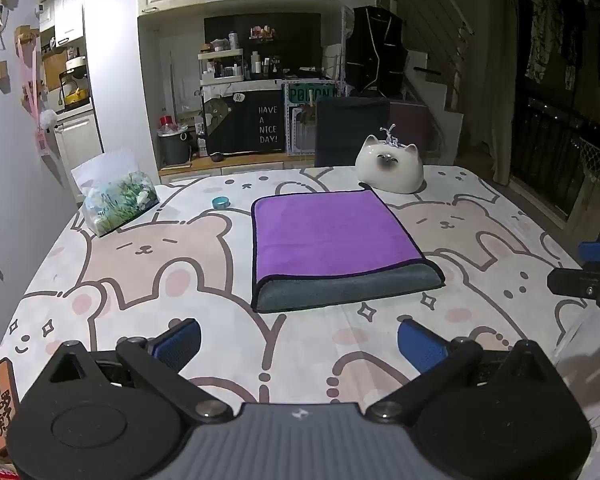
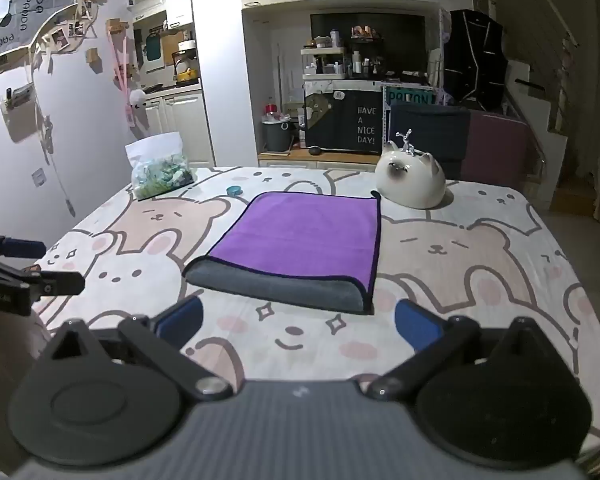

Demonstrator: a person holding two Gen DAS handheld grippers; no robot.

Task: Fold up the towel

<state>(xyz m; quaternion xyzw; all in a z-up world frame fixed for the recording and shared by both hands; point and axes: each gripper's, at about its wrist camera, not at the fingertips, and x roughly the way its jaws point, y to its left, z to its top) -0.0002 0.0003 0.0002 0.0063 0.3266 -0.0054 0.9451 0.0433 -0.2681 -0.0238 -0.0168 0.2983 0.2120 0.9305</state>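
Note:
A purple towel (image 1: pixel 328 236) with a grey underside lies folded on the table, its grey folded edge toward me; it also shows in the right wrist view (image 2: pixel 304 236). My left gripper (image 1: pixel 298 344) is open and empty, hovering over the cloth just short of the towel's near edge. My right gripper (image 2: pixel 298 322) is open and empty, also just short of the near edge. The right gripper shows at the right edge of the left wrist view (image 1: pixel 592 268), and the left gripper at the left edge of the right wrist view (image 2: pixel 24 268).
The table wears a bear-and-rabbit print cloth (image 1: pixel 172 256). A white cat-shaped ceramic bowl (image 1: pixel 390 168) stands behind the towel. A clear bag of items (image 1: pixel 116 196) and a small teal ring (image 1: pixel 221 202) lie far left. A phone-like object (image 1: pixel 0 404) sits near left.

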